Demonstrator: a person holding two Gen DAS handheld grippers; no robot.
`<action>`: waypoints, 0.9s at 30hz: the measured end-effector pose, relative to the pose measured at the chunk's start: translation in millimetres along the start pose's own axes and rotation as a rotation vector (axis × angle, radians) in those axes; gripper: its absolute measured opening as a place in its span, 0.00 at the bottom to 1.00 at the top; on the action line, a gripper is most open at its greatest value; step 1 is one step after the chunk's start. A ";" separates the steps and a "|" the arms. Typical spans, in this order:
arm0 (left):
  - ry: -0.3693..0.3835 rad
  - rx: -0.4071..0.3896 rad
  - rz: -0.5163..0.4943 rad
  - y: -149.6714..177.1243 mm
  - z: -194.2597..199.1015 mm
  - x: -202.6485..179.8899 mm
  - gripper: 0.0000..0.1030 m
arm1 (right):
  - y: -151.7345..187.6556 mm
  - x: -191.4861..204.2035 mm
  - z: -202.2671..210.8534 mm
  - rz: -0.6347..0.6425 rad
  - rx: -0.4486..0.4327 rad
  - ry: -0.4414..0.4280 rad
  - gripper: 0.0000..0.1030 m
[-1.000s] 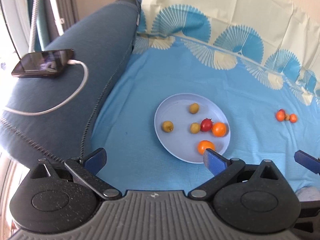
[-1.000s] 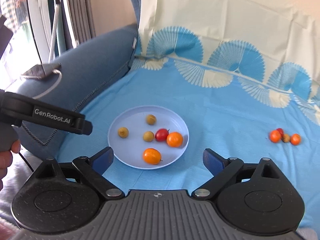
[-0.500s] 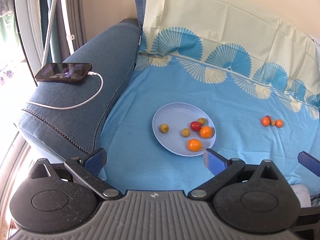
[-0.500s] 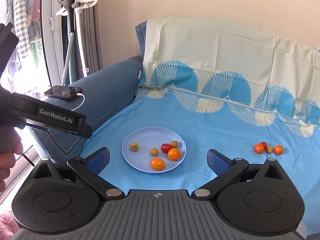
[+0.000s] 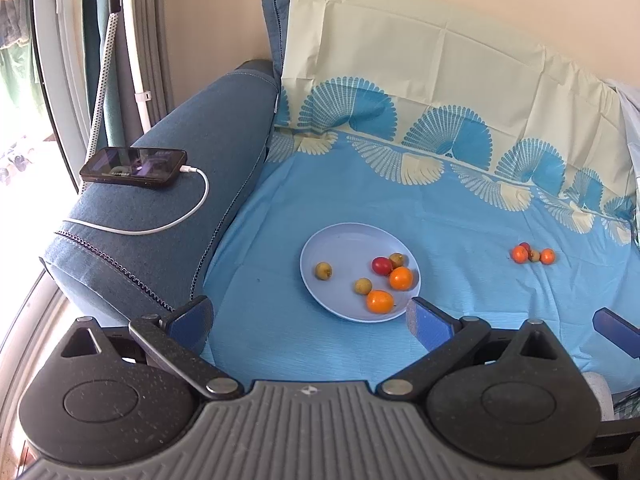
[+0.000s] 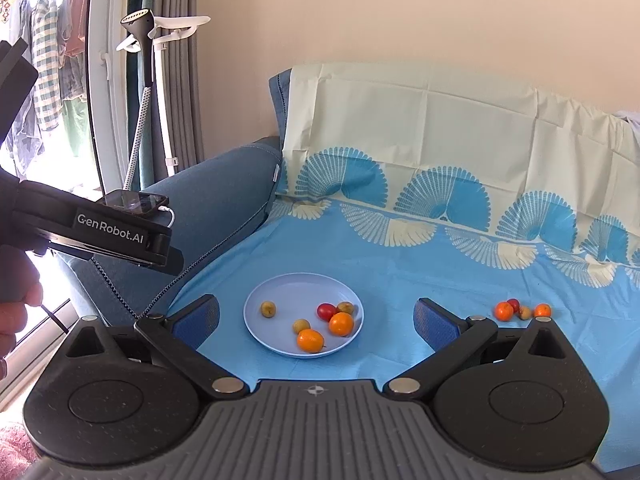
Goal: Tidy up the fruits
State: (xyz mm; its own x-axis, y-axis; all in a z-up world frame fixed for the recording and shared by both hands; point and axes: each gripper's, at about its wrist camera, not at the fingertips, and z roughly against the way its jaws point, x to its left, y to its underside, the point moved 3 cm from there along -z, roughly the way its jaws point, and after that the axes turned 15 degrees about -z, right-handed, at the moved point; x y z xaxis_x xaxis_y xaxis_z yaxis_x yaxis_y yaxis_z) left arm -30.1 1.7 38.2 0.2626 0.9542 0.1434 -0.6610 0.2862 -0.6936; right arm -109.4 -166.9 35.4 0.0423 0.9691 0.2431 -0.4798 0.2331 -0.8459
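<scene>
Blue patterned sheet (image 6: pixel 400 256) over the sofa is the whole work surface, with the pale blue round plate (image 6: pixel 280 292) as the landmark. Six small fruits sit on the plate already; four loose orange, red and tan fruits (image 6: pixel 522 311) lie well right of it. Both the left gripper (image 5: pixel 308 314) and right gripper (image 6: pixel 316 318) hang spread wide, holding nothing. Best bet: right one swings over and pinches one fruit gently, since they look prone to roll. Left of the plate, a black phone (image 5: pixel 134 162) and white cable (image 5: pixel 160 224) sit on the armrest, out of the way.
</scene>
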 end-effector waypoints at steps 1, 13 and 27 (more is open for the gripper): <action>0.000 0.000 -0.001 0.1 -0.4 0.3 1.00 | 0.1 -0.1 0.1 0.001 0.000 0.000 0.99; 0.005 0.012 -0.003 -1.3 -6.7 0.4 1.00 | 0.7 0.7 -6.3 -0.002 0.020 0.006 0.99; 0.010 0.045 -0.008 -4.1 -23.9 0.5 1.00 | 2.6 -1.1 -19.2 -0.010 0.053 0.012 0.99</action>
State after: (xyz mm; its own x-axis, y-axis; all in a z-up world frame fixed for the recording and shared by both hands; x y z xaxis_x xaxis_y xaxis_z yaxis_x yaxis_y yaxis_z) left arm -10.5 -1.0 24.2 0.2754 0.9509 0.1414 -0.6895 0.2978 -0.6602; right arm -93.9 -165.9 23.8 0.0575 0.9678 0.2452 -0.5249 0.2382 -0.8172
